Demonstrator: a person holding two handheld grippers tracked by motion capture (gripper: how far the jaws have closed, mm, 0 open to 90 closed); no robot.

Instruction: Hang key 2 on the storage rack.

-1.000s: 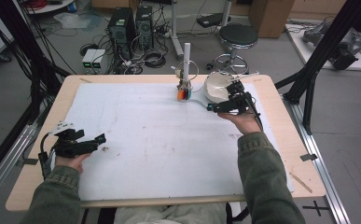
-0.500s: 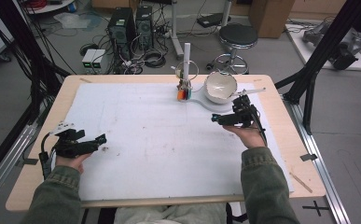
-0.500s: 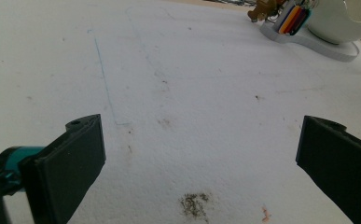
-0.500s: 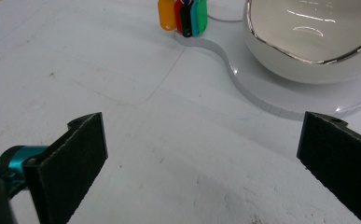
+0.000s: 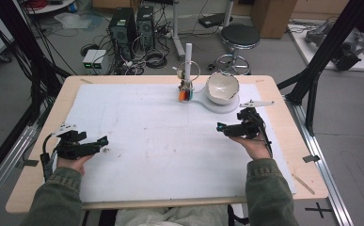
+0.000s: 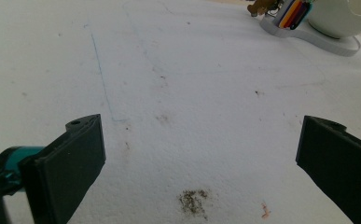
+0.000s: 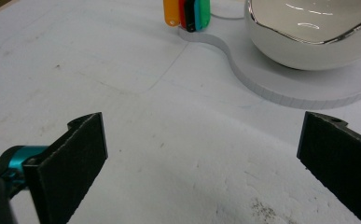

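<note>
Two tools, left and right, jaws wide, empty; white glossy bowl on grey base.

The bowl and coloured tags are cut off by the top edge.

wooden desk under a stained white sheet; flat white base at the far edge, bearing a bowl.
</note>
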